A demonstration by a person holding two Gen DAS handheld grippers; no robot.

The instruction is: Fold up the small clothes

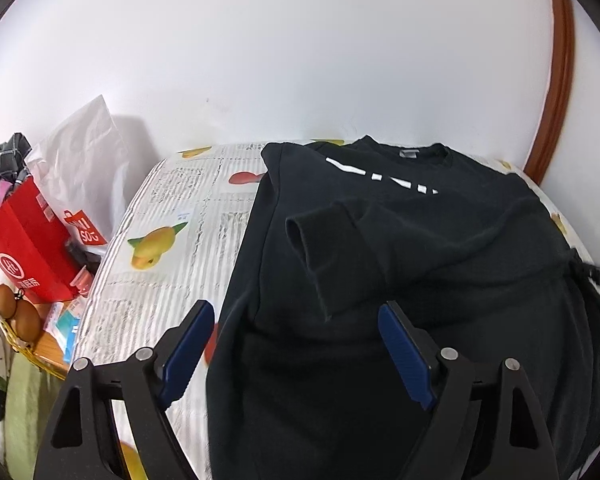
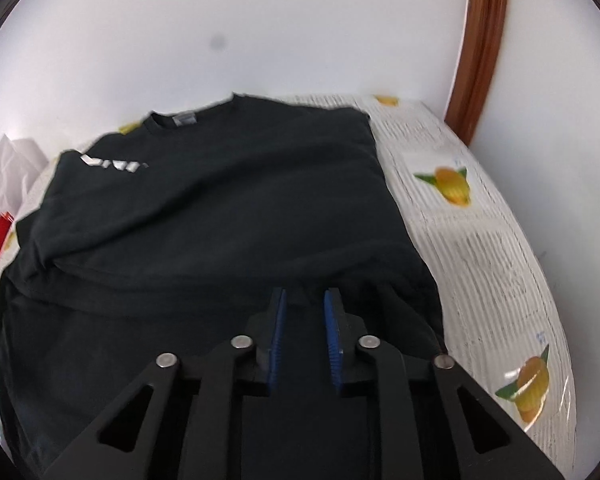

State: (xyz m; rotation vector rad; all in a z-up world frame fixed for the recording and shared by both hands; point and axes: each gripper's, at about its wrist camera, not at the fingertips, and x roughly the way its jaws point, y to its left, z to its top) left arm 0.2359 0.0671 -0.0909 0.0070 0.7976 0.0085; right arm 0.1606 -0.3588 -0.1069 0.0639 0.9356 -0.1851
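Note:
A black T-shirt (image 1: 420,240) with white print lies on the table, its sides folded inward; one sleeve (image 1: 324,248) lies across the chest. It also shows in the right wrist view (image 2: 228,208). My left gripper (image 1: 296,320) is open and empty, hovering over the shirt's lower left part. My right gripper (image 2: 305,300) is part-way open with a narrow gap between the blue pads (image 2: 278,340); it sits low over the shirt's lower part, and no cloth shows between the pads.
The table (image 1: 172,248) has a striped cover with mango prints, also in the right wrist view (image 2: 480,260). A red box (image 1: 24,248), white bag (image 1: 84,160) and clutter stand left of it. A white wall and brown frame (image 2: 476,48) are behind.

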